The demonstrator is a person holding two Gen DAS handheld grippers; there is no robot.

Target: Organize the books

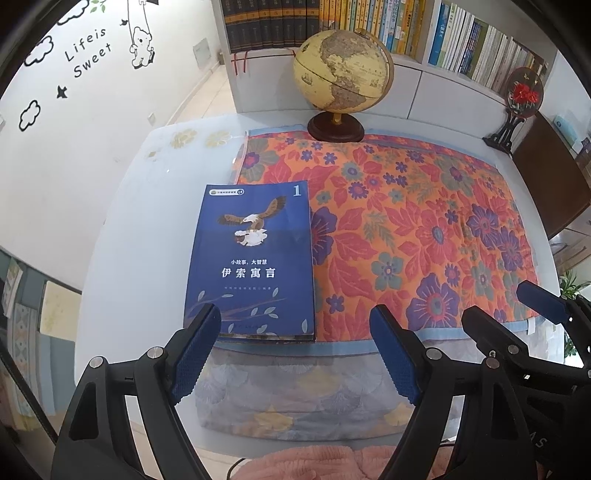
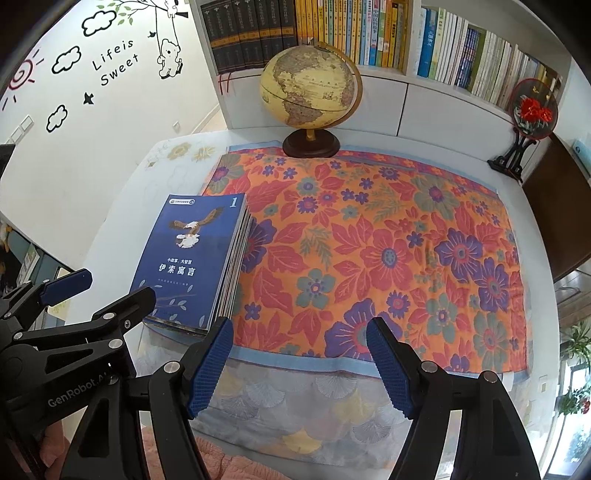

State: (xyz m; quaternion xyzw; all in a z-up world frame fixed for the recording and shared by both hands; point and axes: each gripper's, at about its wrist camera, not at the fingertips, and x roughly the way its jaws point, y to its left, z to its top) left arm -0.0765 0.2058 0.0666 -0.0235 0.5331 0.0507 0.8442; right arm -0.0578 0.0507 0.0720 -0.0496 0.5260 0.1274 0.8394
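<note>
A stack of thin books (image 1: pixel 255 258) lies on the white table, half on the left edge of the floral cloth (image 1: pixel 406 229). Its top cover is blue with an eagle and a "1". The right wrist view shows the stack (image 2: pixel 192 258) with several page edges along its right side. My left gripper (image 1: pixel 295 354) hovers open over the table's near edge, just short of the stack, nothing between its blue pads. My right gripper (image 2: pixel 299 365) is also open and empty, above the cloth's (image 2: pixel 369 258) near hem, to the right of the stack. Each gripper shows at the edge of the other's view.
A globe (image 1: pixel 343 77) on a dark wooden base stands at the back edge of the cloth. A red-flower ornament on a black stand (image 1: pixel 517 103) sits at the back right. Bookshelves (image 2: pixel 369 33) full of upright books line the wall behind. A pink fleece garment (image 1: pixel 314 465) shows below.
</note>
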